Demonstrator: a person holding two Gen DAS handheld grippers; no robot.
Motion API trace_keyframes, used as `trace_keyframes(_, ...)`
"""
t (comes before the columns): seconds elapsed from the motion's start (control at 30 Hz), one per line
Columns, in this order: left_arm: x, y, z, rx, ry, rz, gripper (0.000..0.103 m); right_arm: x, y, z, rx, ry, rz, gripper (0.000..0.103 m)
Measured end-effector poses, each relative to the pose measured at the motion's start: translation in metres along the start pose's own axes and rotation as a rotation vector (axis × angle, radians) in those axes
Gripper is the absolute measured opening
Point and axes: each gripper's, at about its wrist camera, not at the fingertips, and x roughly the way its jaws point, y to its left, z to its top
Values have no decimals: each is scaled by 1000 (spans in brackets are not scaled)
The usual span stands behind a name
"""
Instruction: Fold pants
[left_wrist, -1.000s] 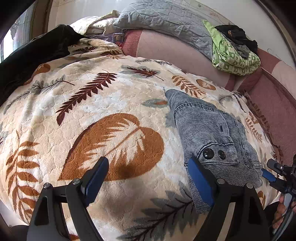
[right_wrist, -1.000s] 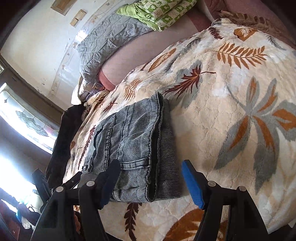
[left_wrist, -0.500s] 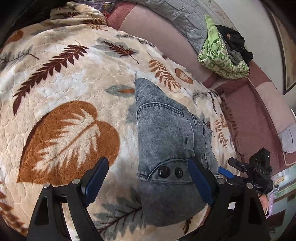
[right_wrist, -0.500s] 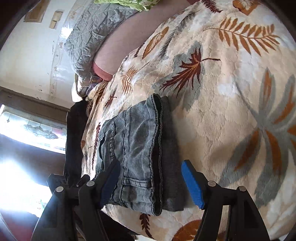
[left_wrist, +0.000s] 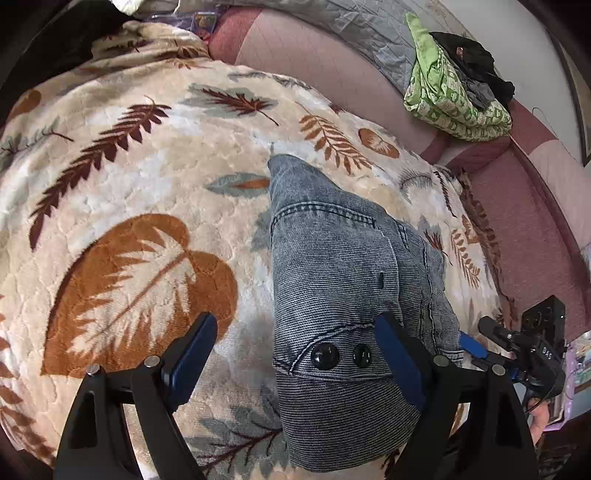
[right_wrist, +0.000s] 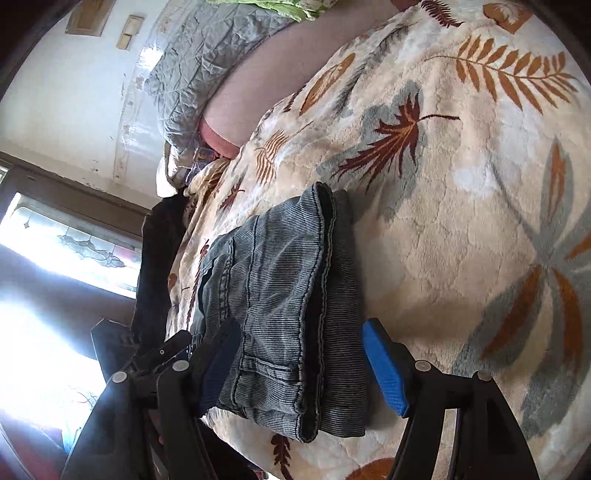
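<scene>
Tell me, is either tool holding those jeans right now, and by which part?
Neither. The left tool and right tool both stand open over the folded jeans, which lie on the leaf-print blanket; no pad presses the cloth.

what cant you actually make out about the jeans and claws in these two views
- Left wrist view: the jeans' near end drops out of sight over the blanket's edge.
- Left wrist view: the right claw is largely hidden by the left claw's finger.
- Right wrist view: window glare washes out the lower left; the left claw is only a silhouette.
</scene>
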Motion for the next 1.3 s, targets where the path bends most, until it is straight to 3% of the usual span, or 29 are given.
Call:
trace_keyframes(0.13, -22, -13, -9, 86, -109, 98, 88, -11, 8, 0, -55, -71, -27, 72)
trace_keyframes(0.37, -36, -28, -27, 176, -183, 234, 88, -15, 35, -15, -200, -124, -96, 72)
trace_keyframes(0.73, -43, -29, -42, 187, -175, 247, 88, -16, 35, -27, -207, -122, -110, 72)
trace_keyframes(1.3, -42, -26, -48, 171, -144, 275, 88, -25, 36, -23, -200, -155, -56, 72)
